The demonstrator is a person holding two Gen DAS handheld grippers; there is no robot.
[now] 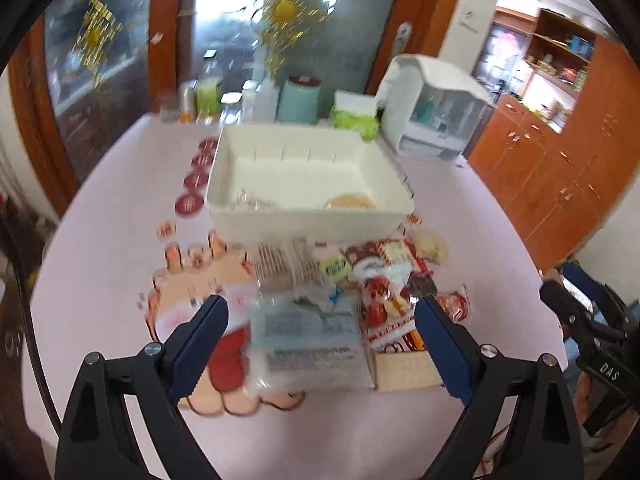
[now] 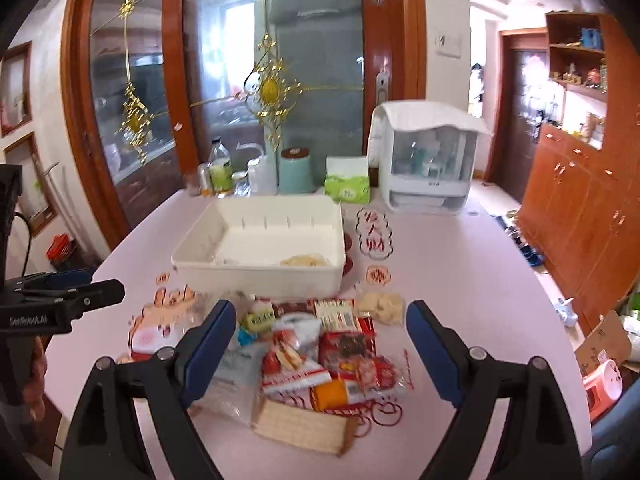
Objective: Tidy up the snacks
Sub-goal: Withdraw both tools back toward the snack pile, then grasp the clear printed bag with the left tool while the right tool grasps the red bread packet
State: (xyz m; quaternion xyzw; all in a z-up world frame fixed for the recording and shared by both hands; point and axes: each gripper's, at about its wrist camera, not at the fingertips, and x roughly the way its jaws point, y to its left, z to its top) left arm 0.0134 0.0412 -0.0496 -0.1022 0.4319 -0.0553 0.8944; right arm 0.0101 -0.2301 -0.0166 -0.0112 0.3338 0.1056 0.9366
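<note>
A pile of wrapped snacks (image 2: 320, 356) lies on the pink table in front of a white bin (image 2: 260, 268). The bin (image 1: 308, 216) holds a pale cracker pack (image 1: 351, 202) and a clear pack at its near wall. My left gripper (image 1: 320, 344) is open above a clear blue-printed packet (image 1: 308, 344), not touching it. My right gripper (image 2: 320, 348) is open above the pile, over a red packet (image 2: 292, 364) and a tan wafer pack (image 2: 300, 426). The left gripper also shows at the right wrist view's left edge (image 2: 80, 296).
At the table's back stand bottles (image 2: 220, 172), a teal canister (image 2: 296, 170), a green tissue pack (image 2: 347, 186) and a white lidded organizer (image 2: 428, 164). Red paper decals (image 2: 374, 236) lie on the table. Wooden cabinets (image 2: 580, 216) stand at right.
</note>
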